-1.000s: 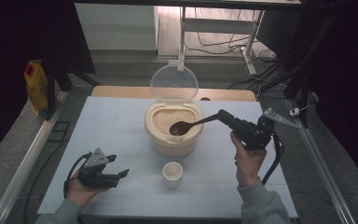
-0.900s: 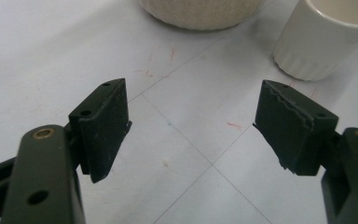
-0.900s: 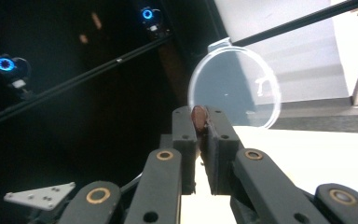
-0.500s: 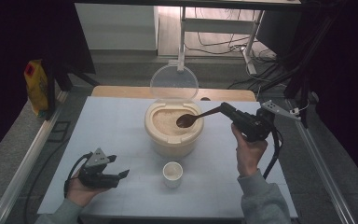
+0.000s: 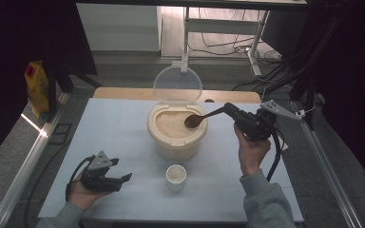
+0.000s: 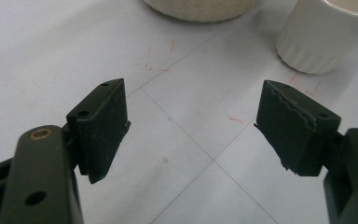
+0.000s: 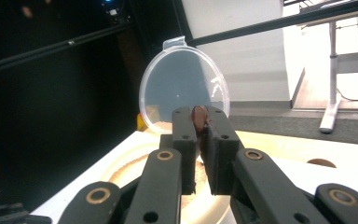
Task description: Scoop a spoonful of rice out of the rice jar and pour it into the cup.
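A cream rice container (image 5: 176,138) stands mid-table with its clear lid (image 5: 177,85) hinged up behind it and rice showing inside. My right gripper (image 5: 228,109) is shut on the handle of a brown wooden spoon (image 5: 197,119); the spoon's bowl hangs over the right side of the container opening. In the right gripper view the jaws pinch the spoon handle (image 7: 199,117) with the clear lid (image 7: 182,88) beyond. A small white cup (image 5: 176,175) sits in front of the container. My left gripper (image 5: 123,179) rests open near the front left, pointing toward the cup (image 6: 324,35).
A yellow bag (image 5: 38,88) stands off the table's left edge. The white table (image 5: 114,128) has metal rails along both sides. Cables and a desk frame lie on the floor behind. Faint red marks dot the table in the left gripper view.
My right hand has carried the spoon rightward and slightly back, from the container's middle to above its right side. The left hand has stayed put.
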Demonstrator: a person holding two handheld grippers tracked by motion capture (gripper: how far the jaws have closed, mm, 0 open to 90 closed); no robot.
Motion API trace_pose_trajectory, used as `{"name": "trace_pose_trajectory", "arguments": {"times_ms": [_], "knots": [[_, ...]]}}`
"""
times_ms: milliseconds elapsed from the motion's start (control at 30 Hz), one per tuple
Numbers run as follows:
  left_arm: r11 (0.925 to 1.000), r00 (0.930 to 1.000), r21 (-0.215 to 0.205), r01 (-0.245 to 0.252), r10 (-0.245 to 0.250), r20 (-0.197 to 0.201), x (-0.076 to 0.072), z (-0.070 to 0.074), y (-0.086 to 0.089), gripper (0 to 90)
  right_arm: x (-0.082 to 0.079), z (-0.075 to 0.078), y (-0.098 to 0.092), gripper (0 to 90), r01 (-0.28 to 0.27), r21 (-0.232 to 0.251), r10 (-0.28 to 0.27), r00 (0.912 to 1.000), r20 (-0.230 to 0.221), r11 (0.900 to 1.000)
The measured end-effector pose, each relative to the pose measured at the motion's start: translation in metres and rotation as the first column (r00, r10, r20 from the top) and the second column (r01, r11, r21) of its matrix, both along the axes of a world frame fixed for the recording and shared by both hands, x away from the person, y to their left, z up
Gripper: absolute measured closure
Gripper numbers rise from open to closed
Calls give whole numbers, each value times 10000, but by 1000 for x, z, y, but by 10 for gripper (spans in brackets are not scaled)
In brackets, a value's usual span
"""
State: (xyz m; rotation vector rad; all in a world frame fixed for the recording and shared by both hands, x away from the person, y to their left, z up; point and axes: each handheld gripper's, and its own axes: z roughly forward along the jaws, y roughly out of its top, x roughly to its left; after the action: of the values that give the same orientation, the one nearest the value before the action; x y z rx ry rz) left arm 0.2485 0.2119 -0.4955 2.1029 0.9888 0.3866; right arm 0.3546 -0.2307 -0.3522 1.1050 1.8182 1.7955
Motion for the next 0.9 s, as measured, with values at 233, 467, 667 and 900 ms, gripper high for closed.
{"name": "trace_pose_trajectory", "arguments": {"times_ms": [233,467,667,900], "knots": [[10000,10000,22,17,-17,4,0,0,0,243,0,0,10,833,80,-521,-72,9998,159,9986],[10000,10000,32,16,-16,9,0,0,0,243,-1,1,22,834,-114,-1033,144,9995,289,9946],[10000,10000,51,22,-22,18,0,0,0,244,1,-3,28,835,-389,-979,393,9992,27,9944],[10000,10000,63,24,-24,23,0,0,0,244,6,-13,29,835,-675,-445,648,9961,-598,9967]]}}
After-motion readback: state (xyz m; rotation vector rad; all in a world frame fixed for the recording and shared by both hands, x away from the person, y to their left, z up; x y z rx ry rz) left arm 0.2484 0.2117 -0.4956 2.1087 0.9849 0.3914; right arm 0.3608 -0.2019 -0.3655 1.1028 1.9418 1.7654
